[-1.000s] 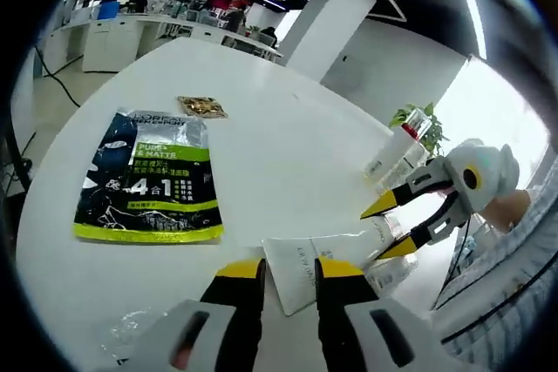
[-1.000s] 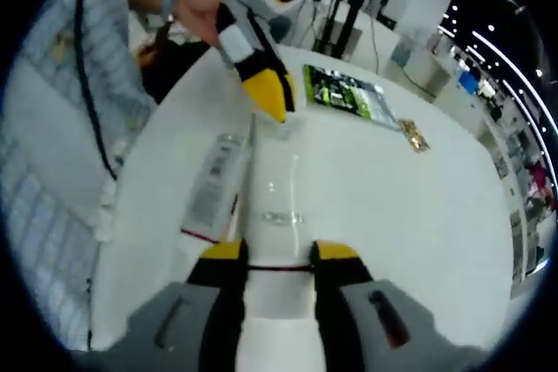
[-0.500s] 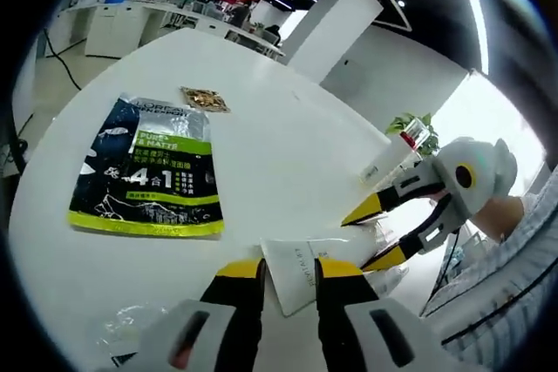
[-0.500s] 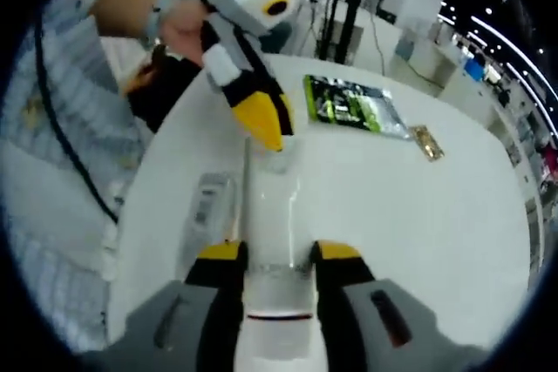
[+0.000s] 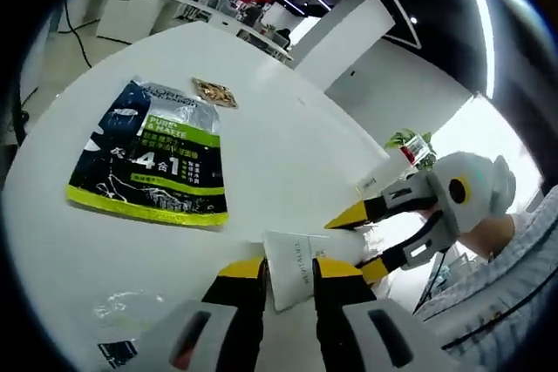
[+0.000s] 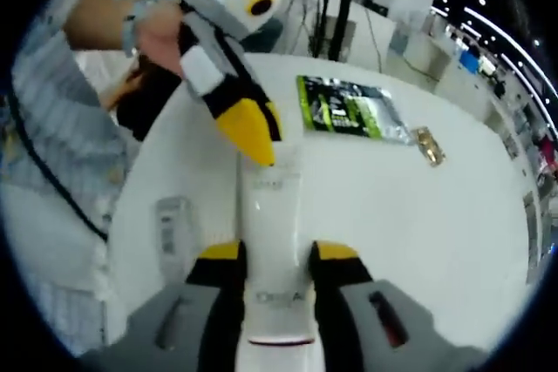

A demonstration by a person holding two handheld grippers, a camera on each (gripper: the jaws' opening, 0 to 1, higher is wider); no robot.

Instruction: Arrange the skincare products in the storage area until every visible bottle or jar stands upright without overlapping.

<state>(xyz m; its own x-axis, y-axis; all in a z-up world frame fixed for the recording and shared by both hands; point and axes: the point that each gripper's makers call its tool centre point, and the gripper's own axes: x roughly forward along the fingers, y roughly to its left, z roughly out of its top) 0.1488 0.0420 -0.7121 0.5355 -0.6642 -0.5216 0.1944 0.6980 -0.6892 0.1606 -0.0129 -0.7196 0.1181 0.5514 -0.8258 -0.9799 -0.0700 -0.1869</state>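
You hold the tube [image 6: 270,241] at both ends: its crimped end between your closed left gripper [image 5: 291,273], its body between your closed right gripper [image 6: 272,254]. Next, tilt it upright.

Grey-bodied grippers, yellow-tipped black jaws; striped sleeve [image 6: 44,163]
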